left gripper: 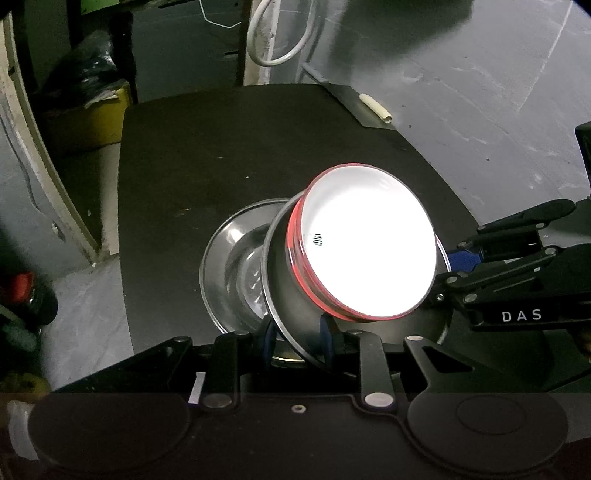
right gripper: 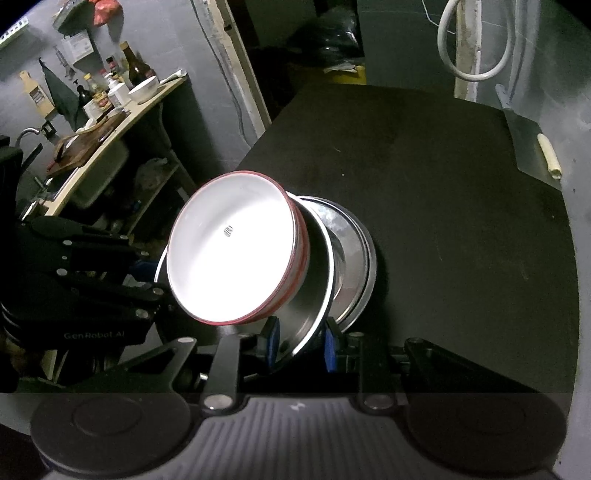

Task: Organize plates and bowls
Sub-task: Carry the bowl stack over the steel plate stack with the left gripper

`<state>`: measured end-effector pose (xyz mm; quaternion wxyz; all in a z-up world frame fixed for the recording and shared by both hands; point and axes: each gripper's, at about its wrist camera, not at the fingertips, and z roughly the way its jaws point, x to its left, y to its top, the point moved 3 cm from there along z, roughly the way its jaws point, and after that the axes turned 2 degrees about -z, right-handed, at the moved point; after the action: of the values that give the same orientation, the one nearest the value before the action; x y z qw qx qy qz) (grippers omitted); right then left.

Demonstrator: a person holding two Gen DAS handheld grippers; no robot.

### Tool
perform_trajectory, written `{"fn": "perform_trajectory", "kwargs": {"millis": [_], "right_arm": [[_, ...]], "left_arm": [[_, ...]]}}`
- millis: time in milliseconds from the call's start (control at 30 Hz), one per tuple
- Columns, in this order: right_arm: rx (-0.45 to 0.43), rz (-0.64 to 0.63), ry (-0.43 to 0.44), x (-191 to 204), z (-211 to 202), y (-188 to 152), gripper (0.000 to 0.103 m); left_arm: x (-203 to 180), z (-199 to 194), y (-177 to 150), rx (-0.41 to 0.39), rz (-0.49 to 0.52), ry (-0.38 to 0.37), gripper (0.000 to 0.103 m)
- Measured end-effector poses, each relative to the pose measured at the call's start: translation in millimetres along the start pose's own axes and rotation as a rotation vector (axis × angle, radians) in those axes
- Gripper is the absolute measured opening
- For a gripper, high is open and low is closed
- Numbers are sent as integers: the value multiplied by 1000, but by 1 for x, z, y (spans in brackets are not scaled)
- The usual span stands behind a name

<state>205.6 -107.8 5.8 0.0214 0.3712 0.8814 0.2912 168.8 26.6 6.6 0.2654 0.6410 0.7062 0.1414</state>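
A white bowl with a red outside rests tilted on a steel plate, which hangs above the black table. My left gripper is shut on the plate's near rim. My right gripper is shut on the opposite rim and shows at the right edge of the left wrist view. The left gripper also appears at the left of the right wrist view. A second steel plate lies flat on the table, partly hidden under the held one.
A white hose loop hangs on a post behind the table. A yellow bin stands at the back left, and a pale tube lies on the grey floor. A shelf with bottles and a white bowl shows at the left.
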Motion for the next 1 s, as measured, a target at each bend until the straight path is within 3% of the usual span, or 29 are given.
{"fn": "perform_trajectory", "kwargs": {"millis": [1000], "right_arm": [[41,-12,56,-17,44,26,28]], "left_arm": [[31,37,21,50,-66,64,27]]}}
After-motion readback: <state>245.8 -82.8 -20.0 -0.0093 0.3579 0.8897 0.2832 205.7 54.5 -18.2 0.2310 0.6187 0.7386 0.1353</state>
